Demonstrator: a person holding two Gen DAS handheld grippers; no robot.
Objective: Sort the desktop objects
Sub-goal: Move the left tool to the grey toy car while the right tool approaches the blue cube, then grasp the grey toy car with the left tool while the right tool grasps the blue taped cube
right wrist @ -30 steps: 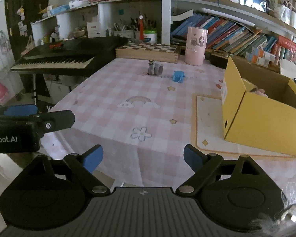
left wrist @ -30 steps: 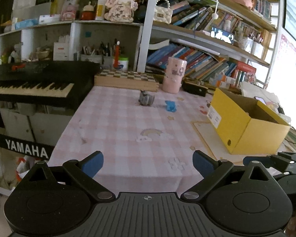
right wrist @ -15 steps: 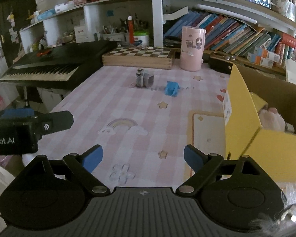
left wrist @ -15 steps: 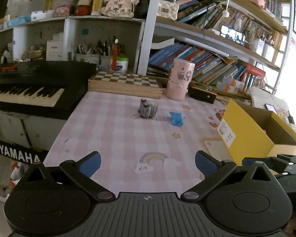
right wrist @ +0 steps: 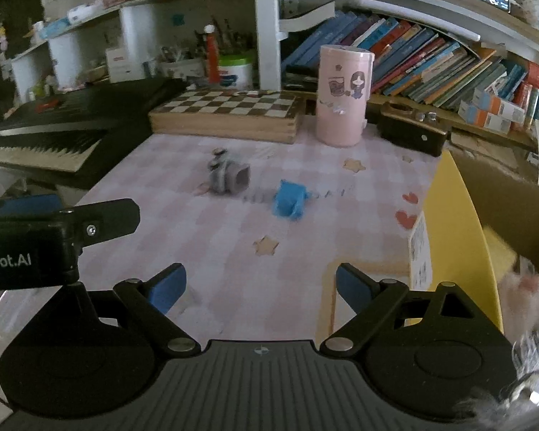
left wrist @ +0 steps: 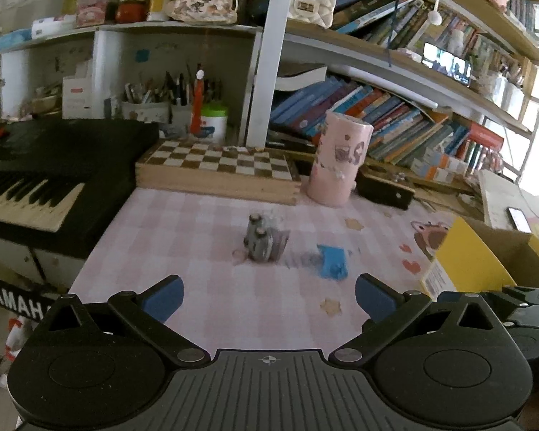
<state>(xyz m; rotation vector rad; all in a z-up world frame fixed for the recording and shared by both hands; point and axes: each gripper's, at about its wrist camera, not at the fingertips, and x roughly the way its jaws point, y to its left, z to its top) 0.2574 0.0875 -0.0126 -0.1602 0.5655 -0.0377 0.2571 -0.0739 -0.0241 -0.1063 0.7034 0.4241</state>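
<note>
A small grey toy (left wrist: 260,240) and a small blue toy (left wrist: 332,262) lie on the pink checked tablecloth (left wrist: 204,287); both also show in the right wrist view, grey toy (right wrist: 228,177), blue toy (right wrist: 289,201). A yellow cardboard box (right wrist: 452,237) stands open at the right, with a pinkish soft thing (right wrist: 524,292) inside. My left gripper (left wrist: 269,296) is open and empty, short of the toys. My right gripper (right wrist: 260,287) is open and empty beside the box. The left gripper's body (right wrist: 36,240) shows at the left of the right wrist view.
A pink cylinder (left wrist: 339,163), a wooden chessboard box (left wrist: 215,170) and a dark case (left wrist: 384,188) stand at the table's back. A black Yamaha keyboard (left wrist: 36,176) sits left. Bookshelves (left wrist: 395,107) rise behind.
Both grippers have moved forward over the table toward the grey and blue toys, which now appear closer. Both stay open and empty.
</note>
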